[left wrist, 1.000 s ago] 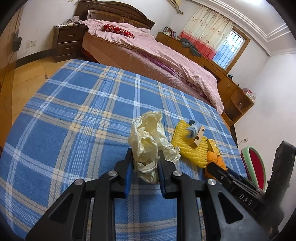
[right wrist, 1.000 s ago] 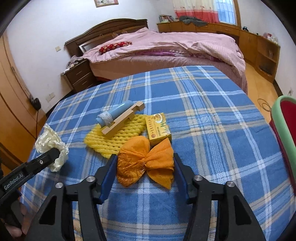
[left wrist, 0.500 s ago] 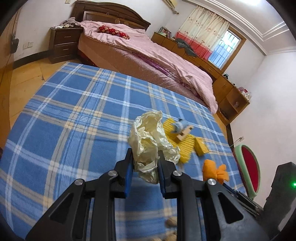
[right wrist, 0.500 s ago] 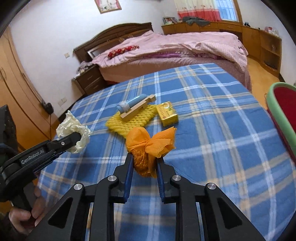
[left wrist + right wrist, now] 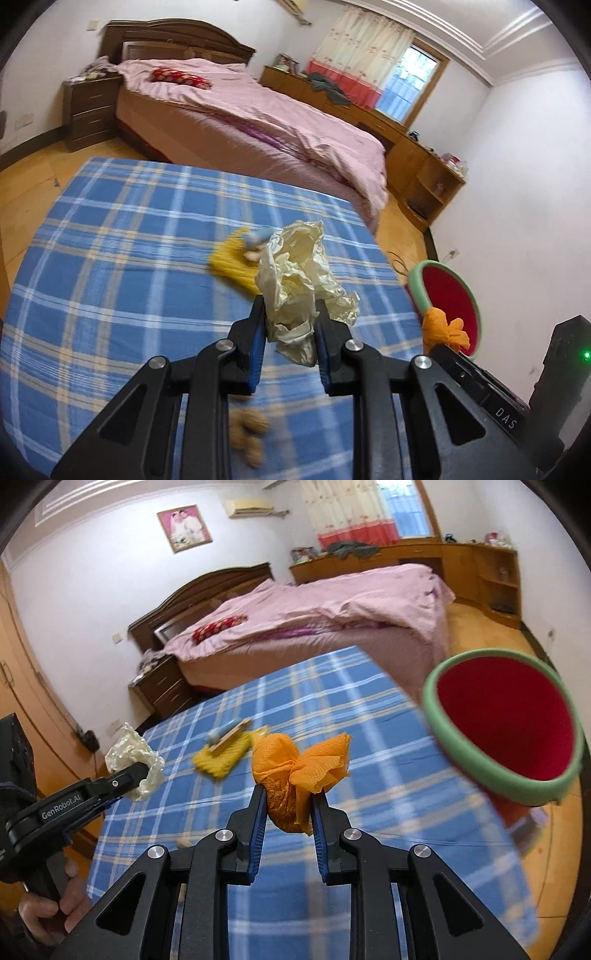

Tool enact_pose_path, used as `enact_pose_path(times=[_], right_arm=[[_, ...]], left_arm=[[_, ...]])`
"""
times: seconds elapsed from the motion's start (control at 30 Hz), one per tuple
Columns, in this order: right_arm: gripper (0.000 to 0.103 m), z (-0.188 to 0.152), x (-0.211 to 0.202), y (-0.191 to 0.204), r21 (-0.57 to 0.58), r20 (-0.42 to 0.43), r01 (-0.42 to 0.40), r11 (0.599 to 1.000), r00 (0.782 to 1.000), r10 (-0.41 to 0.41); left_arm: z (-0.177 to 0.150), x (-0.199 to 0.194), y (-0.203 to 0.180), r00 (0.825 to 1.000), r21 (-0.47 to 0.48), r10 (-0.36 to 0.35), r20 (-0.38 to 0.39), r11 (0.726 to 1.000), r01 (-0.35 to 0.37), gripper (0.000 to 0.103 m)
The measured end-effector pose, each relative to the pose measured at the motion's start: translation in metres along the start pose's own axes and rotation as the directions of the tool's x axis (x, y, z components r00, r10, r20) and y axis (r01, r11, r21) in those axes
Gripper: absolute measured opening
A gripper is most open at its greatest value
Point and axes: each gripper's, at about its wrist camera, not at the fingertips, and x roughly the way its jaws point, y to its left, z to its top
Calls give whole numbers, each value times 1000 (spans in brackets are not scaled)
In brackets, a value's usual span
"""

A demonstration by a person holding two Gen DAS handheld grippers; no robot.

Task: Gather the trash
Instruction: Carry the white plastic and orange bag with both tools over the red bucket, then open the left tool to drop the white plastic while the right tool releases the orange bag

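My left gripper [image 5: 290,317] is shut on a crumpled cream plastic wrapper [image 5: 301,280] and holds it above the blue plaid tablecloth [image 5: 110,258]. My right gripper [image 5: 288,801] is shut on an orange mesh wrapper [image 5: 299,764], also lifted off the cloth. A red bin with a green rim [image 5: 506,723] stands past the table's right edge, close to the right gripper. In the left wrist view the orange mesh wrapper [image 5: 443,328] and the bin [image 5: 448,295] show at the right. The left gripper with the cream wrapper [image 5: 133,760] appears at the left of the right wrist view.
On the cloth lie a yellow foam net [image 5: 221,757] with a blue tube and wooden stick [image 5: 225,734] on it, and some brown nut shells [image 5: 251,432] near the front edge. A pink bed [image 5: 240,122], a nightstand [image 5: 90,107] and wooden cabinets [image 5: 424,162] stand beyond the table.
Both grippers have risen and swung right toward the bin, carrying their wrappers. The right gripper closed on the orange mesh wrapper and lifted it off the cloth.
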Motion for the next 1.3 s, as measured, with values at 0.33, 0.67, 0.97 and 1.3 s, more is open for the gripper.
enact_pose_path(times=[0.33, 0.67, 0.97, 1.3], right_arm=[[23, 15, -45, -60, 88, 87, 43, 995, 995, -50], [23, 35, -61, -122, 156, 134, 90, 984, 985, -112], [23, 57, -63, -178, 176, 128, 134, 975, 979, -157], [23, 54, -31, -222, 220, 54, 135, 966, 987, -150]], left_arm=[[-5, 17, -72, 992, 80, -101, -81, 991, 108, 24], [0, 45, -140, 978, 153, -158, -136, 972, 178, 24], [-1, 97, -205, 964, 238, -156, -216, 949, 206, 24], [-16, 154, -249, 948, 293, -144, -283, 929, 228, 24]])
